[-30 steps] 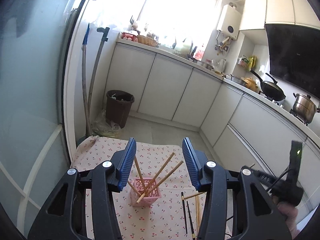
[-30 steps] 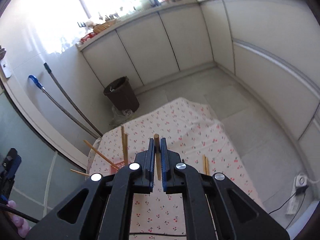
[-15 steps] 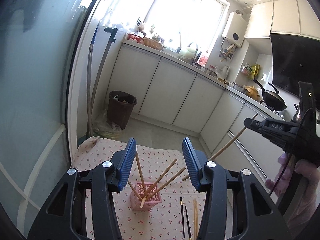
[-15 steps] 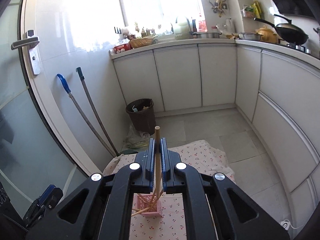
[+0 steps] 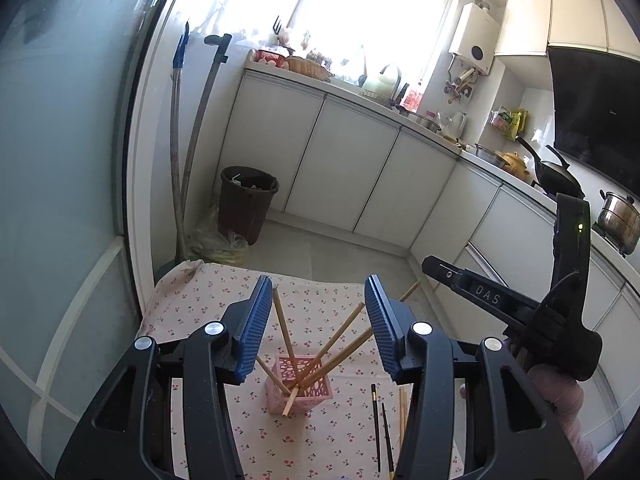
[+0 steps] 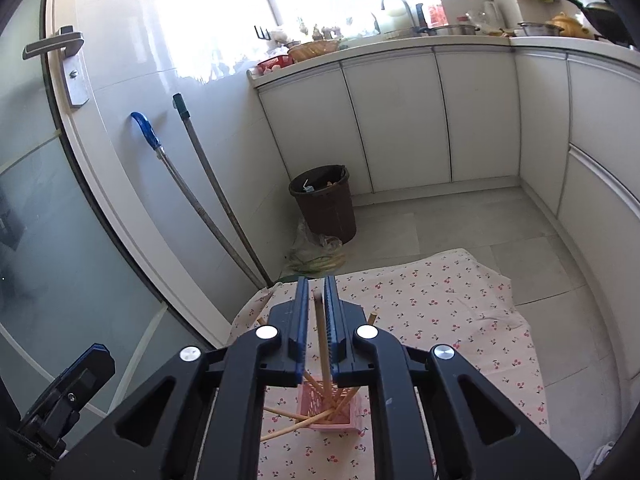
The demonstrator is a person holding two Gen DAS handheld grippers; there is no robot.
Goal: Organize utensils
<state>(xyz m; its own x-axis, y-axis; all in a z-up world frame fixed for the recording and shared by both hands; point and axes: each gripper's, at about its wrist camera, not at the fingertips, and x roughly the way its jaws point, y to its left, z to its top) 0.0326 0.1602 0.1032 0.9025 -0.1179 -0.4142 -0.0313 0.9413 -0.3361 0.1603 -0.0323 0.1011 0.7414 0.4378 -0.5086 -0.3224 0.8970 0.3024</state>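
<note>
Right hand-held gripper point(image 6: 316, 308): clamped on chopstick point(image 6: 322, 344) above basket point(image 6: 334, 414)
Left hand-held gripper point(image 5: 318, 320): apart
Loose chopsticks point(image 5: 376, 424): basket's 3 o'clock

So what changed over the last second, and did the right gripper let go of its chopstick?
No. The right gripper stays shut on the light wooden chopstick. It swung from above the cherry-print cloth to over the pink perforated holder, tipping the chopstick upright so its lower end now reaches into the holder. The left gripper stayed open and empty behind the holder; the black chopsticks still lie on the cloth.
</note>
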